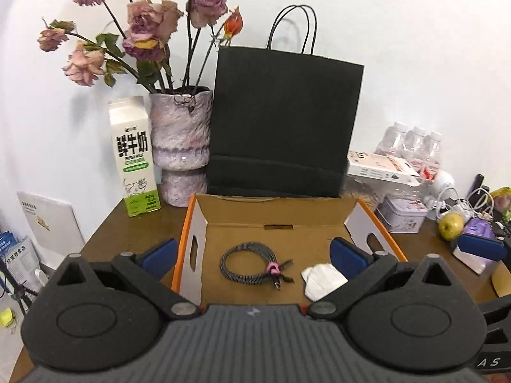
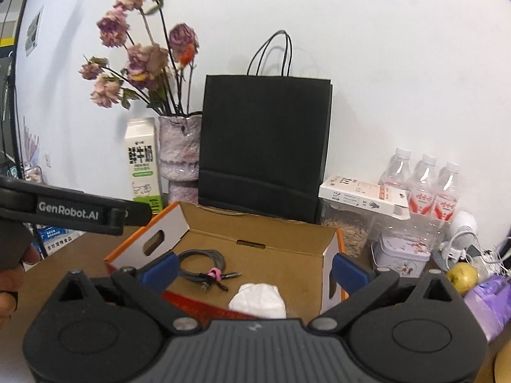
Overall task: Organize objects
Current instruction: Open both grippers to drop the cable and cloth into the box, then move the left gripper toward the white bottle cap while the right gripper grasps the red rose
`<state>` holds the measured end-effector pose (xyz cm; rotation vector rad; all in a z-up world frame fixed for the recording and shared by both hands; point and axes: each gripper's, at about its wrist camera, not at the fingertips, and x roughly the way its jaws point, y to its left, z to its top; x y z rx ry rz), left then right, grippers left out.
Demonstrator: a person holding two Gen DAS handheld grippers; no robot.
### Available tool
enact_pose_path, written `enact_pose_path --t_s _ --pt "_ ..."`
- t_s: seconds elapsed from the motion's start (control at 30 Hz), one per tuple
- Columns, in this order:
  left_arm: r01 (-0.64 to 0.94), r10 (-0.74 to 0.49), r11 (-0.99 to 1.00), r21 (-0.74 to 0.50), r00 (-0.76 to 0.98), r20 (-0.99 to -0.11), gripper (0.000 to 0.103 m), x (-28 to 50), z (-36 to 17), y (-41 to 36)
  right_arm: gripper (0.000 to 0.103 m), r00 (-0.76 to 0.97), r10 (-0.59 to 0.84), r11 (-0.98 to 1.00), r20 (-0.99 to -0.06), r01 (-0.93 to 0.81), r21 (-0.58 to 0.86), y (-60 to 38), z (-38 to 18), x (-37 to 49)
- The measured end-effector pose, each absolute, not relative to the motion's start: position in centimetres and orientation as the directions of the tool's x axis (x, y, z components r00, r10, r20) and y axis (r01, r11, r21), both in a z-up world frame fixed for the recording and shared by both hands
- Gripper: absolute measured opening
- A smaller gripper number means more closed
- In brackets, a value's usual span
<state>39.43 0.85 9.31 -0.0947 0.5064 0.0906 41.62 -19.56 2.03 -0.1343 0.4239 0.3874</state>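
Holding both hand-held grippers spread wide and empty over the open cardboard box (image 1: 274, 220).

You have the counter (image 1: 134, 233) crowded along the wall, largest first: the black paper bag (image 1: 284, 121) stands upright just behind the box, the vase (image 1: 182, 146) of dried roses and the milk carton (image 1: 134, 156) beside it, likely parked there to keep the front free. The box sits open-topped at the front, probably as the collecting place; inside lie the coiled cable (image 1: 252, 263), bound by a pink tie so it stays compact, and, near it but apart, a white crumpled mask (image 1: 322, 279). Your left hand-held gripper (image 1: 254, 252) is level, aimed into the box, fingers straddling both items. Your right hand-held gripper (image 2: 254, 269) hovers likewise, nothing between its pads. Loose things such as the apple (image 1: 450, 226) wait to the right.
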Motion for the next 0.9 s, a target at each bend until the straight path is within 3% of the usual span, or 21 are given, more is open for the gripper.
enact_pose_path --t_s 0.43,0.9 --pt "-0.101 0.065 0.994 -0.046 0.862 -0.502 0.103 30.0 9.6 0.5 0.103 0.835 0.347 0.913 -0.428 -0.405 -0.05 -20.6 2.5 31.9" --pt "-0.065 0.039 0.997 -0.029 0.84 -0.541 0.103 22.1 6.6 0.7 0.103 0.805 0.344 0.915 -0.483 -0.403 -0.021 -22.6 -1.4 24.8"
